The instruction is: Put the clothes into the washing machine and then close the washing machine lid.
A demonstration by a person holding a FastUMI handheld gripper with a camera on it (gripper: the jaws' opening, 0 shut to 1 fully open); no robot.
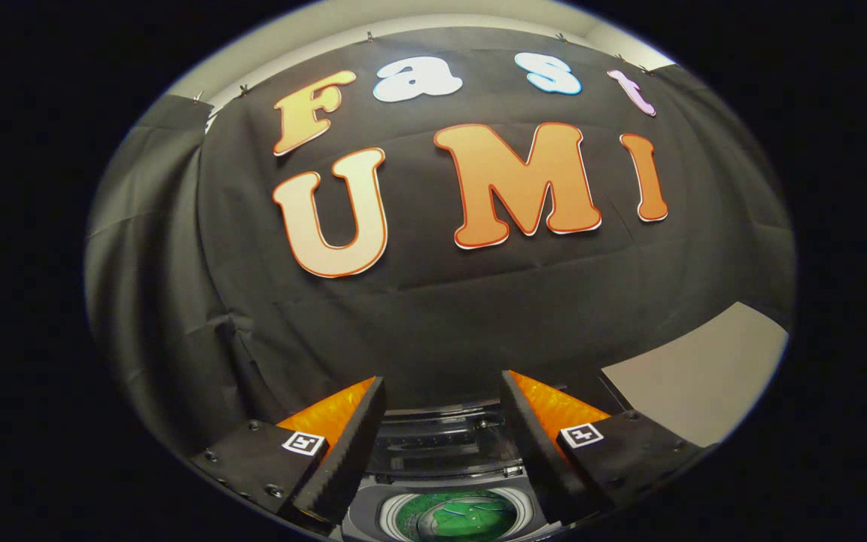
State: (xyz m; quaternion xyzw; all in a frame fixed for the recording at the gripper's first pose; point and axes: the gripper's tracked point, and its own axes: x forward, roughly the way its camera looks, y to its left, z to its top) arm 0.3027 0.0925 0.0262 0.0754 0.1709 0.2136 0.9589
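Gripper (pixel 442 388) fingers are standing wide apart w/ nothing btwn them, hovering above grey top-loading washing machine (pixel 445 506), its clear lid (pixel 441 440) raised behind round drum opening w/ green clothes (pixel 454 516) lying inside.

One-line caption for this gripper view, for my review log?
Open, empty gripper held above the washing machine, lid raised, something green in its drum, black booth wall beyond.
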